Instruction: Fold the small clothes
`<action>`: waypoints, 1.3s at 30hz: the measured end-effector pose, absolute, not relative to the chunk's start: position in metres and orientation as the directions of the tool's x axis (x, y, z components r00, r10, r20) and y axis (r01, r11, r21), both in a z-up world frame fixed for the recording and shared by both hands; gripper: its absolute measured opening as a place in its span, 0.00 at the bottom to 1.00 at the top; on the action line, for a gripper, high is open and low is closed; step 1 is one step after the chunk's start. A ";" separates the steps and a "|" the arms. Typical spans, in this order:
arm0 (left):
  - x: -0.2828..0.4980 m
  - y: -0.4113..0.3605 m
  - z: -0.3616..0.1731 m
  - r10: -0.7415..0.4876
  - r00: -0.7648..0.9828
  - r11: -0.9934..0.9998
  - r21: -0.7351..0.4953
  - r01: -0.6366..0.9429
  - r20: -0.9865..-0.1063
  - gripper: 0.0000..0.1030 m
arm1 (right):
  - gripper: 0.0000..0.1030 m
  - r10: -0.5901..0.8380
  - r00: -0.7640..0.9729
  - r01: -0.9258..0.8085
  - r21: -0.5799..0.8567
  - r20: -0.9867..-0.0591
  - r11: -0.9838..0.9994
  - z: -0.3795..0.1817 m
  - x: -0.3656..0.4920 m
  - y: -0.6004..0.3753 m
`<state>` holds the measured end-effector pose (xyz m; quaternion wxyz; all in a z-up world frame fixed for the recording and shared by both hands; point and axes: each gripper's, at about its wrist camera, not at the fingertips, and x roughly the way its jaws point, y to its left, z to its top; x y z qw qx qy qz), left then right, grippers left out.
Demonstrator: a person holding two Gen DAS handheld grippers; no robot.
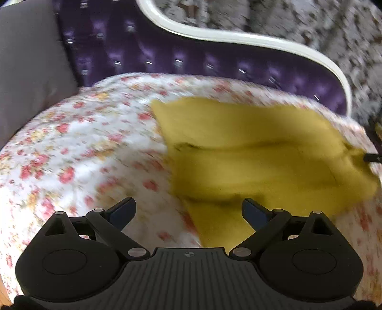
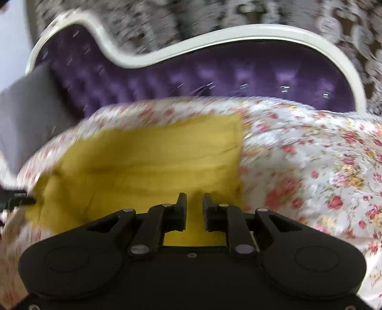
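Observation:
A mustard-yellow garment (image 1: 257, 157) lies partly folded on the floral bedspread (image 1: 83, 147); it also shows in the right wrist view (image 2: 148, 162). My left gripper (image 1: 188, 207) is open and empty above the garment's near left edge. My right gripper (image 2: 193, 202) hovers over the garment's near edge with its jaws a narrow gap apart and yellow cloth showing between them; whether it pinches the cloth is unclear. The right gripper's tip (image 1: 372, 157) shows at the garment's right edge in the left wrist view. Both views are motion-blurred.
A purple tufted headboard (image 1: 167, 54) with a white curved frame (image 1: 214, 35) stands behind the bed. A grey pillow (image 1: 28, 71) leans at the left. Patterned grey wallpaper (image 2: 214, 14) is behind. The floral bedspread (image 2: 310, 155) extends right of the garment.

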<state>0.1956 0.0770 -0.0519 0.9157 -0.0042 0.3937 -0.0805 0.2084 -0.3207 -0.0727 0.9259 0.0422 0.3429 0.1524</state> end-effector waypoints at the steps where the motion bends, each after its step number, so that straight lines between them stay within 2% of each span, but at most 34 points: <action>1: 0.192 0.071 -0.055 -0.156 0.669 0.984 -0.058 0.167 -0.727 0.94 | 0.36 0.323 0.707 -0.279 0.171 -0.630 0.945 -0.074 0.203 -0.316; 3: 0.187 0.063 -0.060 -0.155 0.661 0.980 -0.028 0.199 -0.734 0.94 | 0.39 0.339 0.683 -0.332 0.139 -0.647 0.933 -0.077 0.192 -0.304; 6: 0.186 0.056 -0.066 -0.128 0.664 0.977 0.021 0.212 -0.737 0.94 | 0.39 0.348 0.650 -0.404 0.082 -0.675 0.911 -0.081 0.181 -0.287; 11: 0.190 0.053 -0.071 -0.126 0.661 0.978 0.018 0.206 -0.739 0.99 | 0.39 0.357 0.647 -0.424 0.072 -0.673 0.903 -0.084 0.175 -0.276; 22: 0.188 0.053 -0.077 -0.128 0.690 0.982 0.006 0.189 -0.713 0.99 | 0.39 0.361 0.630 -0.452 0.054 -0.687 0.890 -0.087 0.171 -0.262; 27: 0.188 0.053 -0.077 -0.131 0.688 0.981 0.006 0.192 -0.714 0.99 | 0.39 0.362 0.633 -0.472 0.030 -0.685 0.881 -0.088 0.207 -0.251; 31: 0.193 0.055 -0.076 -0.152 0.672 0.978 -0.012 0.208 -0.725 0.99 | 0.39 0.305 0.731 -0.401 -0.023 -0.610 0.916 -0.073 0.256 -0.245; 35: 0.199 0.056 -0.072 -0.166 0.661 0.974 -0.015 0.227 -0.731 0.99 | 0.40 0.278 0.805 -0.295 0.054 -0.524 0.954 -0.050 0.278 -0.264; 38: 0.206 0.058 -0.070 -0.174 0.658 0.969 -0.010 0.246 -0.733 0.99 | 0.41 0.266 0.819 -0.268 0.071 -0.509 0.961 -0.047 0.267 -0.283; 39: 0.209 0.059 -0.070 -0.174 0.655 0.969 -0.008 0.249 -0.735 0.99 | 0.45 0.253 0.822 -0.257 0.065 -0.510 0.964 -0.049 0.262 -0.291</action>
